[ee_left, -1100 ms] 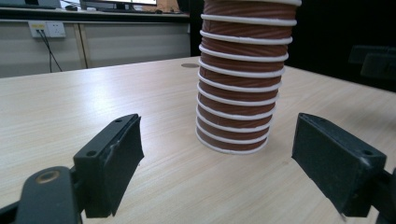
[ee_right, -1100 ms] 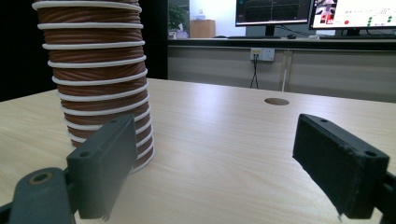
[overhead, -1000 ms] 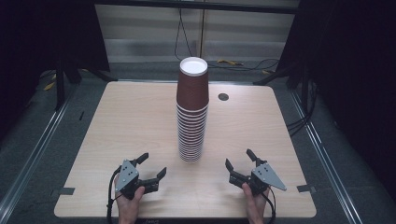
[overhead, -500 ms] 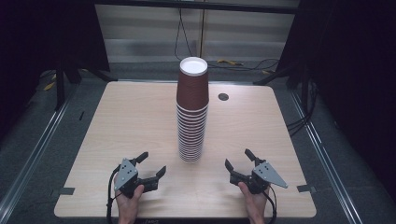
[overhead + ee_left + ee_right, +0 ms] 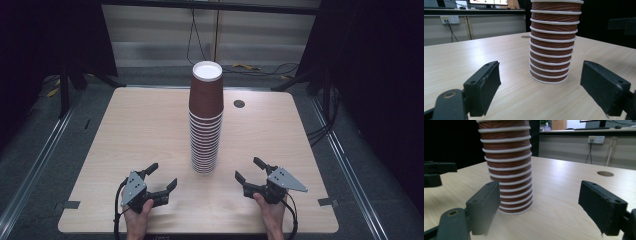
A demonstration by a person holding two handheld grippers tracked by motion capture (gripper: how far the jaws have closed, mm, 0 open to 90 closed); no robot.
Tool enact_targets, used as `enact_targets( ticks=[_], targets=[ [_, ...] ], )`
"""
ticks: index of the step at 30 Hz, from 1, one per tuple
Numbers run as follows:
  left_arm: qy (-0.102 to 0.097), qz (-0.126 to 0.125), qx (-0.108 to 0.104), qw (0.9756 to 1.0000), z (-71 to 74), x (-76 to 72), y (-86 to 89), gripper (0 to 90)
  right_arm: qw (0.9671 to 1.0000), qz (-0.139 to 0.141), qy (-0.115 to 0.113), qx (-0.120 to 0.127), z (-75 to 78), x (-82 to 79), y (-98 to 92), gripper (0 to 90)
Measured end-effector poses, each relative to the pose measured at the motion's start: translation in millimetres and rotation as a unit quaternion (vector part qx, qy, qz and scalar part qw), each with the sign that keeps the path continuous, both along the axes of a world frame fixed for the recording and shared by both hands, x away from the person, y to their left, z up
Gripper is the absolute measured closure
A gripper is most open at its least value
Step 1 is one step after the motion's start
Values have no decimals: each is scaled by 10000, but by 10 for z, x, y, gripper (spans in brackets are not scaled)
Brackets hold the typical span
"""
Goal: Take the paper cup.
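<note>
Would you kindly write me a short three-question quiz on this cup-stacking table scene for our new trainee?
1. True or false: the left gripper is clamped on the stack of paper cups.
2. Which way up do the cups stand? A) mouths down B) mouths up C) lying on their sides
3. What round feature is set in the table just right of the stack's top, as the high view shows it?

Key:
1. False. Both the left gripper and the right gripper stand open near the table's front edge, apart from the stack.
2. A. The white rims point down and a white base tops the stack.
3. A small dark hole.
</note>
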State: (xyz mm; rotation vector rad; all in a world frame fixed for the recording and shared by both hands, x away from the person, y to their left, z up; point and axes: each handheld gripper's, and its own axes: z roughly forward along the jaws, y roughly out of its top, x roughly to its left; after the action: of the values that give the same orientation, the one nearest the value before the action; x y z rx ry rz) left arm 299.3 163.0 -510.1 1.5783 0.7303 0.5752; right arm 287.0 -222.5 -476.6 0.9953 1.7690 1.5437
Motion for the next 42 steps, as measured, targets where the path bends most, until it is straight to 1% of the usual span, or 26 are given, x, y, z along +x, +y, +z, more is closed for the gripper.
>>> enact_targets(
  ticks=[4, 10, 13, 18, 21, 23, 24, 28, 31, 32, 34, 36, 39, 42],
  targets=[
    [-14, -8, -23, 10000, -2, -10, -6, 160, 9996, 284, 68, 23, 147, 26, 19, 179],
    [-48, 17, -1, 10000, -2, -13, 1, 161, 9981, 581, 165, 99, 287, 64, 11, 199],
    [-50, 20, -17, 10000, -3, -14, 0, 161, 9970, 703, 279, 174, 369, 84, 12, 198],
    [-63, 19, -19, 10000, -3, -16, 1, 162, 9954, 900, 261, 187, 513, 129, 37, 221],
    [-69, 6, -13, 10000, -3, -15, 2, 162, 9949, 954, 266, 200, 586, 147, 46, 231],
    [-66, 17, -18, 10000, -3, -16, 1, 162, 9945, 988, 256, 224, 601, 156, 49, 237],
    [-62, 16, -19, 10000, -3, -16, 1, 162, 9945, 990, 241, 236, 652, 172, 47, 236],
    [-35, -44, -7, 10000, -2, -11, -5, 162, 9943, 1023, 198, 215, 758, 213, 47, 224],
    [-36, -36, -10, 10000, -3, -11, -5, 163, 9940, 1054, 220, 214, 840, 234, 60, 218],
    [-35, -36, -10, 10000, -3, -11, -4, 162, 9939, 1068, 195, 176, 871, 249, 66, 217],
    [-43, -38, -10, 10000, -3, -13, -3, 162, 9936, 1098, 219, 161, 910, 266, 72, 226],
    [-43, -38, -14, 10000, -3, -13, -3, 163, 9925, 1187, 243, 154, 952, 293, 73, 223],
    [-37, -22, -6, 10000, -2, -14, -3, 163, 9916, 1247, 294, 152, 1020, 321, 72, 233],
    [-32, -25, -14, 10000, -3, -12, -4, 162, 9906, 1325, 304, 178, 1094, 347, 76, 211]
  ],
)
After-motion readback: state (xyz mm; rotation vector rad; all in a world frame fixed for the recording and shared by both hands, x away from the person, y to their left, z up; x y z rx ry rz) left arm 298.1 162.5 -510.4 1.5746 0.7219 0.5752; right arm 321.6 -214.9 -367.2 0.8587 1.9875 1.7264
